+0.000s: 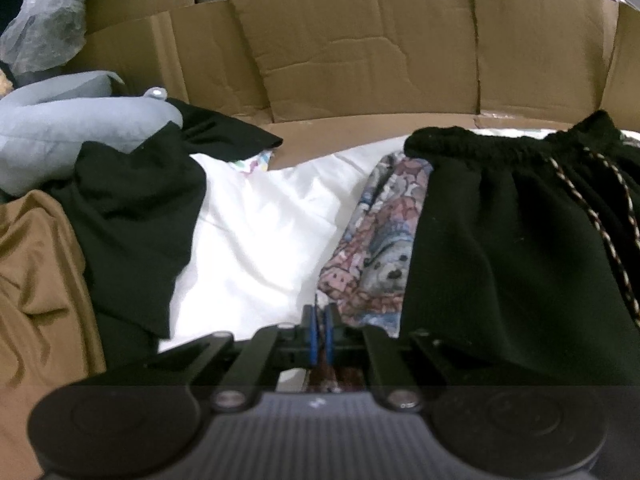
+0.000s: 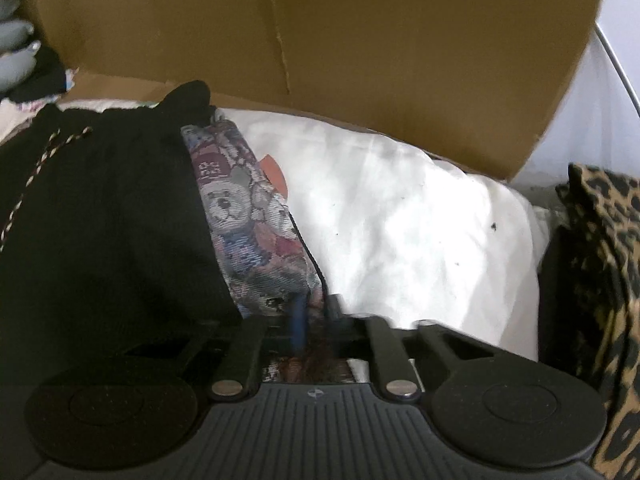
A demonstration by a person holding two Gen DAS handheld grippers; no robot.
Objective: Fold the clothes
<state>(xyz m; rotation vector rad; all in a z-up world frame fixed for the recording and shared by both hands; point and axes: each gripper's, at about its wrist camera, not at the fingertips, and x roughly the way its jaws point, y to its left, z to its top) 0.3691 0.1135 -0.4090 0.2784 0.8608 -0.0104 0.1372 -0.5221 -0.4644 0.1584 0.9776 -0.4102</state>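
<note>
Left gripper point(image 1: 322, 330) and right gripper point(image 2: 316, 316) both clamped on teddy-bear cloth point(image 1: 376, 248); black shorts point(image 1: 516, 248) laid on top

Domestic bedroom or storage corner: a bed with white sheet point(image 1: 256, 232), piled clothes point(image 1: 132, 216), a leopard-print cushion point(image 2: 604, 280), and flattened cardboard boxes point(image 1: 360, 48) lining the wall.

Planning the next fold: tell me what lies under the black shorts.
Under the black shorts lies a teddy-bear print fabric, its edges showing on both sides, over a white sheet. How far the print fabric runs beneath is covered.
</note>
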